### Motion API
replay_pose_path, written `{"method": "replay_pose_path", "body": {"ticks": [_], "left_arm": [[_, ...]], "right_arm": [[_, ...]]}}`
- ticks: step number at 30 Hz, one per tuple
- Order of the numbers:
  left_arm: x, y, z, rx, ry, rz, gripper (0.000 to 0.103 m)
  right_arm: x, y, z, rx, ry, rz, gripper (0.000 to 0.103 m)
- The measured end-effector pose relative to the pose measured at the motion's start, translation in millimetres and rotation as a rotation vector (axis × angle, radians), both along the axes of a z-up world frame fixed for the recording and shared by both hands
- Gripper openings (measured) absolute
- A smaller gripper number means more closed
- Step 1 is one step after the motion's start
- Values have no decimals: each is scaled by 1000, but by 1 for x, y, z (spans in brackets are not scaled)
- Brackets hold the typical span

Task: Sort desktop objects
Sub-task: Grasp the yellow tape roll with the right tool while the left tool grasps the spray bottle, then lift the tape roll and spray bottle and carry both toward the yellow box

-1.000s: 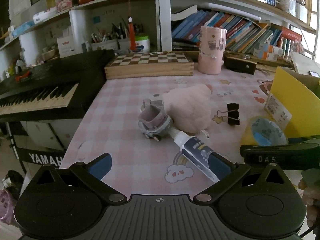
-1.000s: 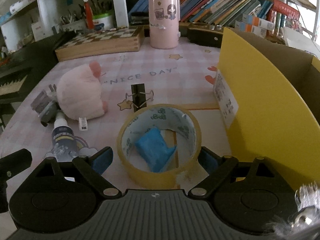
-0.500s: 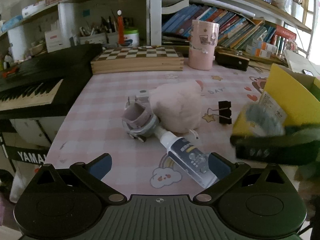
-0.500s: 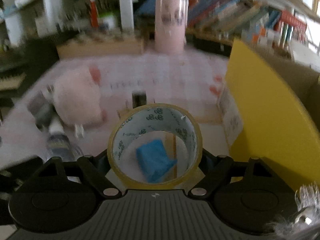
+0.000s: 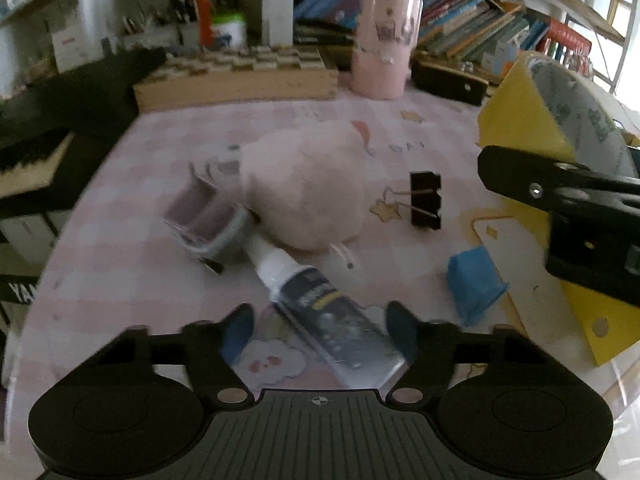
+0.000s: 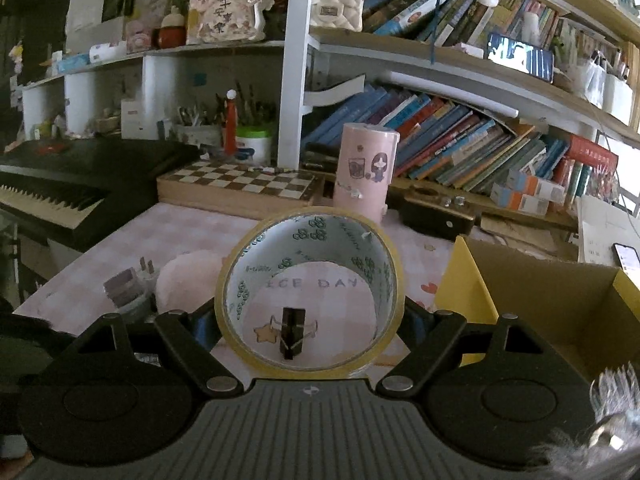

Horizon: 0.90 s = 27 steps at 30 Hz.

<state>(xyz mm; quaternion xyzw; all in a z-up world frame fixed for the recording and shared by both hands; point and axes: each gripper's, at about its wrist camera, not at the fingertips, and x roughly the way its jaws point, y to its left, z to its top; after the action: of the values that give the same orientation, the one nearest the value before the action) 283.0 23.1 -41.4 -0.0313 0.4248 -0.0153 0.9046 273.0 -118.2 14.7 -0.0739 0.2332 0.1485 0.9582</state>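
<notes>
The bench [image 5: 120,264], covered in pink checked cloth, carries a fluffy pink plush toy [image 5: 308,188] touching a grey-lilac plastic gadget [image 5: 208,224] and a white-capped dark tube [image 5: 320,312]. Nearby lie a black binder clip [image 5: 426,200] and a crumpled blue scrap [image 5: 474,284]. At the back stand a wooden chessboard box [image 5: 240,72] and a pink cylindrical cup [image 5: 384,56]; an open yellow cardboard box [image 6: 532,300] sits at the right.

"DAY" printed on pink tablecloth [image 6: 192,232].

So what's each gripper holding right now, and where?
Right gripper holds the tape roll by its outer sides. Left gripper is closing around the tube, not yet gripping.
</notes>
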Motion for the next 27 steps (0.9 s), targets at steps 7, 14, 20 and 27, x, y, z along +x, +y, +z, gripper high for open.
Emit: {"method": "replay_pose_path", "body": {"ticks": [7,14,20,27], "left_arm": [[-19,13,4,48,22,23,32],[-15,9,2,78,19,9,31],[-25,19,5,26,12,22,31],[-57,37,30,-127,-113,25,31]], "right_arm": [[-3,-6,-5,15,58,8,83],[-3,-3,-14,26,129,20,83],[-6,-1,-18,35,170,31,83],[-19,-6,-18,37,199,17,83]]}}
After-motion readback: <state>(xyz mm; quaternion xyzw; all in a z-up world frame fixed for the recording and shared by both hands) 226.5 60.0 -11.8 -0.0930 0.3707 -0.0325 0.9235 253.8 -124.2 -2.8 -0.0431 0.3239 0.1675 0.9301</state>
